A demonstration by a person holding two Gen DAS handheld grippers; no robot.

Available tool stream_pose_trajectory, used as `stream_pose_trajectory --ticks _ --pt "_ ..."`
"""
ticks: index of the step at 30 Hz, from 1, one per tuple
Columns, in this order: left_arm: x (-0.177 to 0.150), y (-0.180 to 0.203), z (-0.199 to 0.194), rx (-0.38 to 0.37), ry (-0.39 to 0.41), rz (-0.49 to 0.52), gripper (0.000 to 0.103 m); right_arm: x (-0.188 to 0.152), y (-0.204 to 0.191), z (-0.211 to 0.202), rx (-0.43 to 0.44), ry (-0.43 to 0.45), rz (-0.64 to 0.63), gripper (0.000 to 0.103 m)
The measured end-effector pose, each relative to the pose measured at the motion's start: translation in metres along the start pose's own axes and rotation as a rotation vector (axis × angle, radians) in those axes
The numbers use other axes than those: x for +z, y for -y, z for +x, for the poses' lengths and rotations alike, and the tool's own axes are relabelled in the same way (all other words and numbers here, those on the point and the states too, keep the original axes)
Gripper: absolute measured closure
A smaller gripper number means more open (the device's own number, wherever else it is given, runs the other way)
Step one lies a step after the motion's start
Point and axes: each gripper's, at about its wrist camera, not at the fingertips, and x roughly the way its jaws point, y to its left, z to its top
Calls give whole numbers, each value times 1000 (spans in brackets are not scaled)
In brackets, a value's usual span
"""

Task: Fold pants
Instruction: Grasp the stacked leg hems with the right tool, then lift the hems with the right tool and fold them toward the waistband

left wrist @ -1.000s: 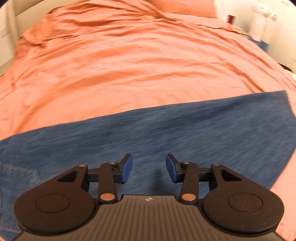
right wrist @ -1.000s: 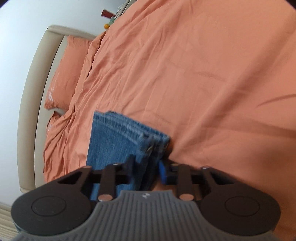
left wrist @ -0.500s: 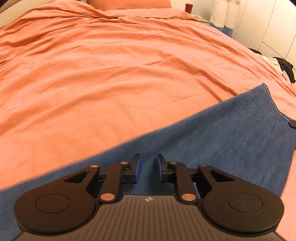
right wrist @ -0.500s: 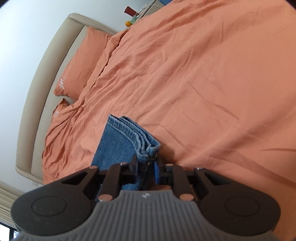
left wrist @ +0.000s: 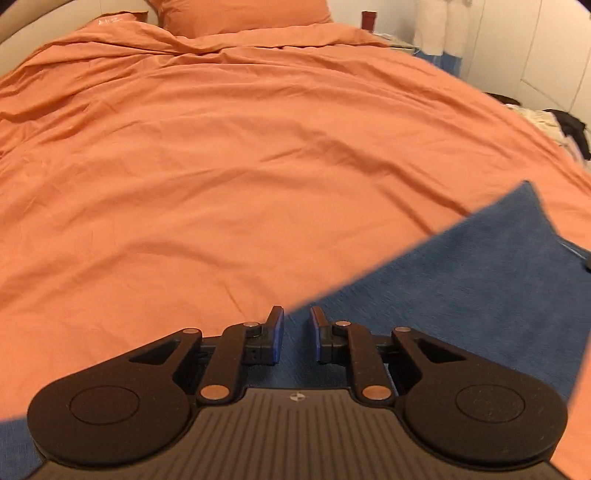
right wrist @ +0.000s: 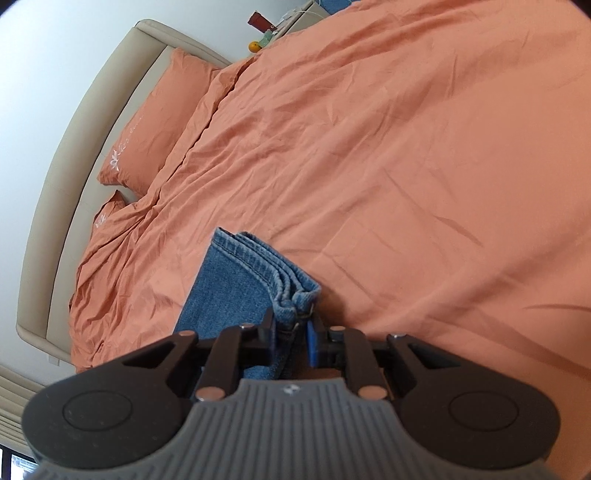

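The blue denim pants (left wrist: 461,288) lie on the orange bed, stretching from under my left gripper toward the right. My left gripper (left wrist: 296,325) is nearly closed, its blue pads pinching the pants' upper edge. In the right wrist view the stacked leg hems (right wrist: 258,273) stick up between the jaws. My right gripper (right wrist: 291,328) is shut on these hem layers and holds them lifted above the bedcover.
The orange bedcover (left wrist: 258,147) fills both views, with pillows (right wrist: 155,122) and a beige headboard (right wrist: 92,122) at the far end. A nightstand with small items (right wrist: 269,29) stands beyond the bed. Clothes (left wrist: 554,122) lie at the bed's right side.
My left gripper closed from wide open onto the pants' edge and lifted, tilting the view toward the pillows. My right gripper tightened on the hems and rose.
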Motion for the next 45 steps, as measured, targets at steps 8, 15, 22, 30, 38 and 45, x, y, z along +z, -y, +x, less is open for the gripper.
stream_pose_trajectory --ticks 8,15,22,30,38,45 --pt "-71 35 -36 -39 -79 32 89 1 -15 -8 -28 12 -17 93" --pt "-122 63 -67 -100 -95 -20 95 3 -57 -35 0 41 -88 93" --pt "-138 55 -107 -182 -69 -41 94 -12 -151 -78 75 76 -290 93" --pt "-149 -9 -183 -153 56 -165 94 -72 -277 -111 212 82 -460 93" --pt "-166 -92 -255 -76 189 -310 94 -167 -377 -90 299 3 -543 93" --pt "-208 -149 -272 -62 207 -479 94 -295 -386 -30 292 -162 -584 93"
